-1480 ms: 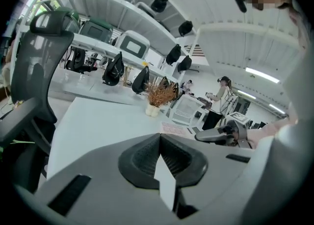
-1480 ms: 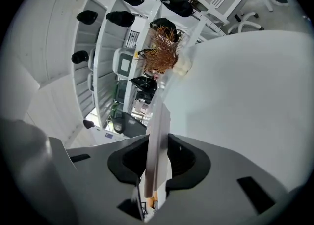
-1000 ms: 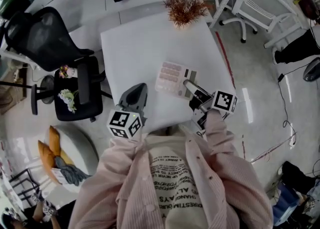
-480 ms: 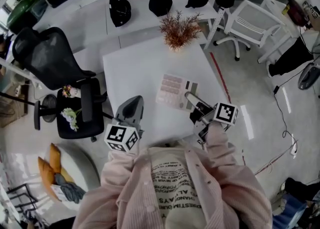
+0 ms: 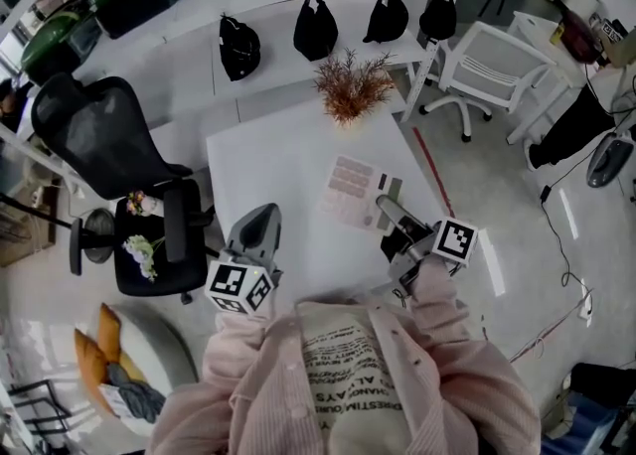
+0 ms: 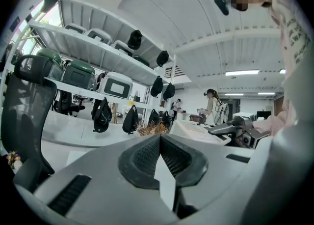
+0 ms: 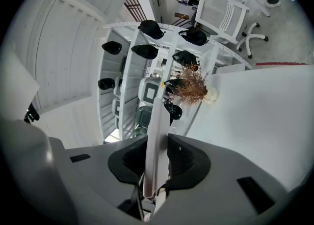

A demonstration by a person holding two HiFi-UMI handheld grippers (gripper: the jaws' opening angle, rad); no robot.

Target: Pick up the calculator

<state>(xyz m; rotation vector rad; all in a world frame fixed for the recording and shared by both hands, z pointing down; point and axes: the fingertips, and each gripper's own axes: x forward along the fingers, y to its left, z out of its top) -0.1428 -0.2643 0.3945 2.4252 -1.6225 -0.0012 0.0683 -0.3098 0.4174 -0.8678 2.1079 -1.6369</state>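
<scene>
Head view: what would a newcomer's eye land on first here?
The pinkish calculator, clamped by its edge in the right tool over the white table. Then the dried rust-coloured plant at the table's far edge, and four black bags hanging in a row behind it.

Bright, even overhead light; your left gripper view shows the ceiling strip lamps (image 6: 244, 72) lit. The white tabletop (image 5: 268, 160) is nearly blown out, with faint, soft shadows. There is a glare streak on the floor (image 5: 494, 262) off the tabletop's right edge. Both gripper views bow hard at the rims and go black in the corners. The calculator (image 7: 156, 140) is soft, close to your right lens.
</scene>
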